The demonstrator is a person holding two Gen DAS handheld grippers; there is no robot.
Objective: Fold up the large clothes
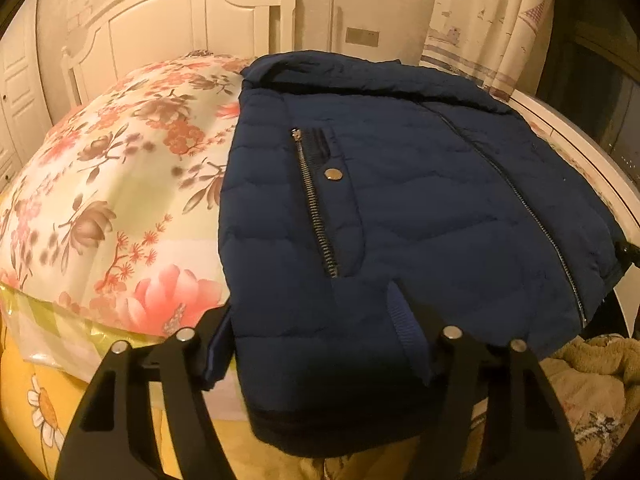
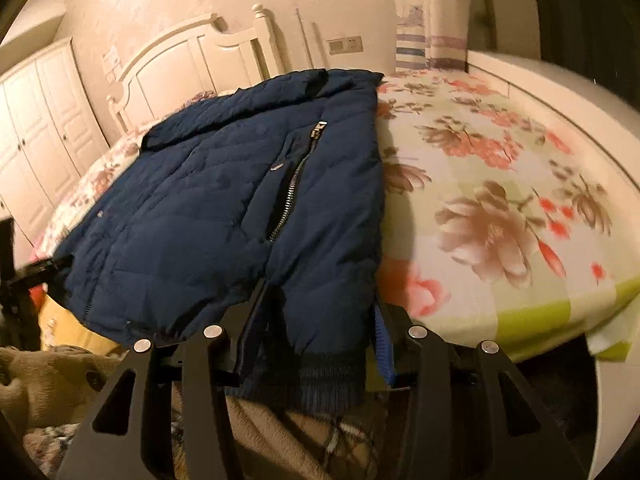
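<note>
A navy quilted jacket [image 1: 420,208] lies flat on the floral bed sheet [image 1: 120,184], hem toward me, with zipped pockets and a centre zip. My left gripper [image 1: 320,328] stands wide open around the jacket's hem at its left corner, one finger [image 1: 216,332] on each side of the fabric. In the right wrist view the jacket [image 2: 208,208] lies left of centre. My right gripper [image 2: 316,320] is also wide open around the hem at the right corner, above the ribbed cuff band [image 2: 320,380]. The fingertips are partly hidden by fabric.
A white headboard [image 1: 192,20] and wall stand behind the bed. A curtain [image 1: 492,20] hangs at the far right. White wardrobe doors [image 2: 36,128] are on the left. A tan fuzzy blanket [image 1: 588,376] and yellow flowered bedding [image 1: 48,404] lie below the bed edge.
</note>
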